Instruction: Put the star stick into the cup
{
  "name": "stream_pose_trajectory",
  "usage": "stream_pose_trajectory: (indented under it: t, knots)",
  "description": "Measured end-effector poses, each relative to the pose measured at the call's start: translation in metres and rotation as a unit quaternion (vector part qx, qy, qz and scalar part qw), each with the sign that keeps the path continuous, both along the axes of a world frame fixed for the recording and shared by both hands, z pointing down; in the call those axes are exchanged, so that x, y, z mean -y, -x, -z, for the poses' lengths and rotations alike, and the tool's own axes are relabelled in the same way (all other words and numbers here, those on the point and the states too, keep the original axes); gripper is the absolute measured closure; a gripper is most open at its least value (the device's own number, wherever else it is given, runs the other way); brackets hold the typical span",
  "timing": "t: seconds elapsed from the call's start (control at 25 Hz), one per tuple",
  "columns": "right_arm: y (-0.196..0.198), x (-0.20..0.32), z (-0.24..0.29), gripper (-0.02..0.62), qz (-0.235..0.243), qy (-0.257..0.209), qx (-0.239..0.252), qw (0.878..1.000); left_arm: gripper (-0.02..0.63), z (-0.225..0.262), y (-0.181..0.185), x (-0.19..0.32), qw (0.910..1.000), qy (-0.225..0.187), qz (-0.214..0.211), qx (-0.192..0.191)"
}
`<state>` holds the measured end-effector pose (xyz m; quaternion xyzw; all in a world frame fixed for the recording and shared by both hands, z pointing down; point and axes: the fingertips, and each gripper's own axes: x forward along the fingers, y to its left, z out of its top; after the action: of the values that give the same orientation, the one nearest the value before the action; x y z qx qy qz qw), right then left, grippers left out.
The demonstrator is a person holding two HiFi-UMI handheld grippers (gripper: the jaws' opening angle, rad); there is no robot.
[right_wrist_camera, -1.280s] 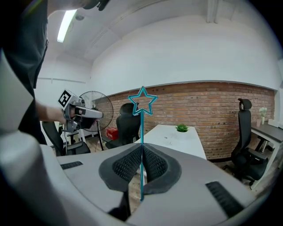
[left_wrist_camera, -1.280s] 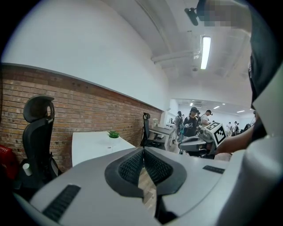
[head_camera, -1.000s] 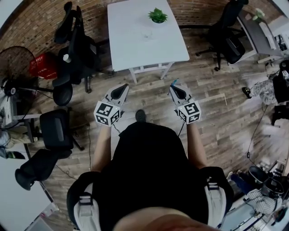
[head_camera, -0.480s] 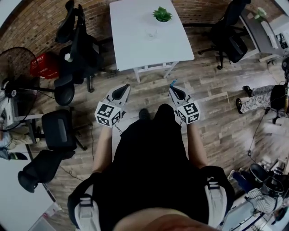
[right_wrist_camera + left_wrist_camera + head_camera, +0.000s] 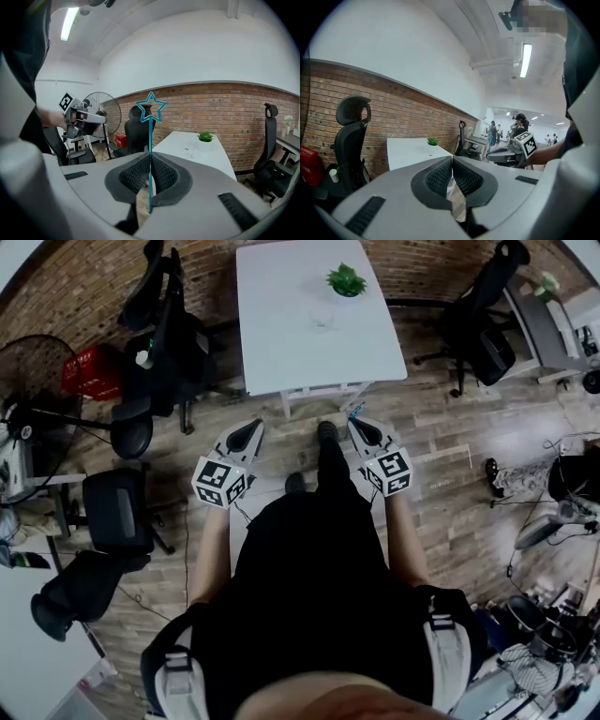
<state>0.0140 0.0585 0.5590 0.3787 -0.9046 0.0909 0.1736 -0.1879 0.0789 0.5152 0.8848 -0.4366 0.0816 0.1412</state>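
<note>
Right gripper (image 5: pixel 150 164), mine: jaws clamped on star stick (image 5: pixel 150 136). Thin blue shaft pinched between pads, upright, star outline at top, above jaws.

Left gripper (image 5: pixel 452 165), mine: jaws together, nothing between them.

Both grippers held out front over wood floor (image 5: pixel 450 484), side by side, apart.

White table (image 5: pixel 281 343) ahead. Clear cup (image 5: pixel 322 319) on its far half, just beside small green plant (image 5: pixel 347 280). Star stick well apart from cup.

1. The left hand-held gripper (image 5: pixel 247 430), centre-left of the head view, points up-frame, its jaws closed together on nothing.
2. The right hand-held gripper (image 5: pixel 363 427), centre-right and level with it, has its jaws pinched on an upright stick (image 5: pixel 150 136).
3. The left forearm (image 5: pixel 215 554) and right forearm (image 5: pixel 404 545) reach forward, parallel.
</note>
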Motion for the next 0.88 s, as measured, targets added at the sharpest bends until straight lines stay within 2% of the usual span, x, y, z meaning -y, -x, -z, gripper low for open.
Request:
stream_pose_trajectory:
  t: [0.2, 0.36, 0.88]
  knots:
    - [-0.002, 0.035, -0.014, 0.595, 0.01, 0.017, 0.005, 1.0, 0.584, -0.005, 0.016, 0.02, 0.9992, 0.008, 0.038, 0.001]
    - [0.005, 0.084, -0.005, 0.595, 0.025, 0.006, 0.006, 1.0, 0.584, -0.005, 0.028, 0.05, 0.9982, 0.016, 0.058, 0.004]
    - [0.001, 0.198, -0.003, 0.595, 0.043, 0.016, 0.013, 0.999, 0.584, 0.014, 0.007, 0.158, 0.9979, 0.012, 0.061, 0.016]
